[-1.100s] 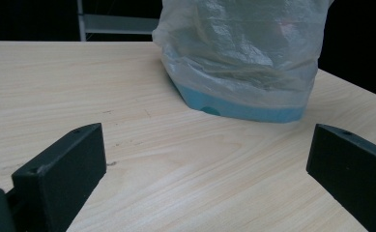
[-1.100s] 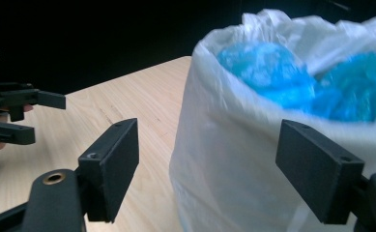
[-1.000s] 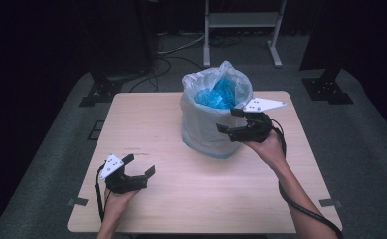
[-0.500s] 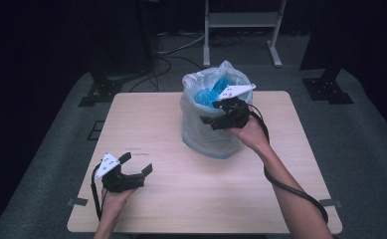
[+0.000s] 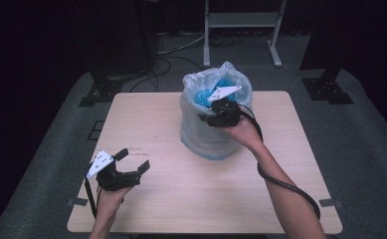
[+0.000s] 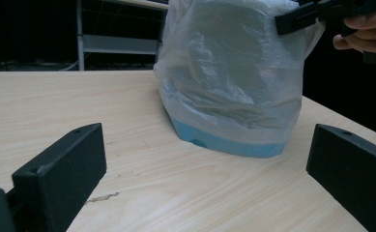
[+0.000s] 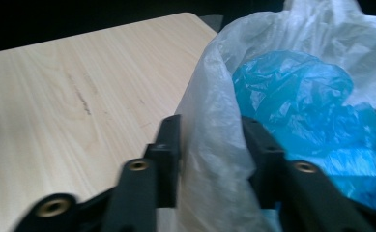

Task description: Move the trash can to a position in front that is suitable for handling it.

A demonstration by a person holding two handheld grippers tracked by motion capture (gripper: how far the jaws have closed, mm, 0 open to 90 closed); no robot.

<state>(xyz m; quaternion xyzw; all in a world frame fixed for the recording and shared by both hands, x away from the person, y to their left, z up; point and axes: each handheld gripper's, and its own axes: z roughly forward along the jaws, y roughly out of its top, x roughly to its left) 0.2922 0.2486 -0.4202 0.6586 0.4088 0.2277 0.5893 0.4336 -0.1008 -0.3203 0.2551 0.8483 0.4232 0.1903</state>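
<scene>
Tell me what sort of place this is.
Probably a lab or studio set up for recording, not a home. A bare light wooden table stands alone on grey carpet against dark surroundings, with black equipment stand bases and loose cables on the floor, and a grey metal shelf frame behind.

Counts as I see them from my station. One counter (image 5: 156, 124), light wood. One bin (image 5: 216, 144) standing on it, lined with one clear plastic bag (image 5: 193, 102); inside, one mass of crumpled blue plastic (image 7: 301, 106). Two tongs: the left tongs (image 5: 131, 162) and the right tongs (image 5: 206, 118), each with two black jaws and one grey three-cornered plate. Two hands and two forearms. On the floor beyond the counter, one white metal frame (image 5: 241, 22) with two legs.
</scene>
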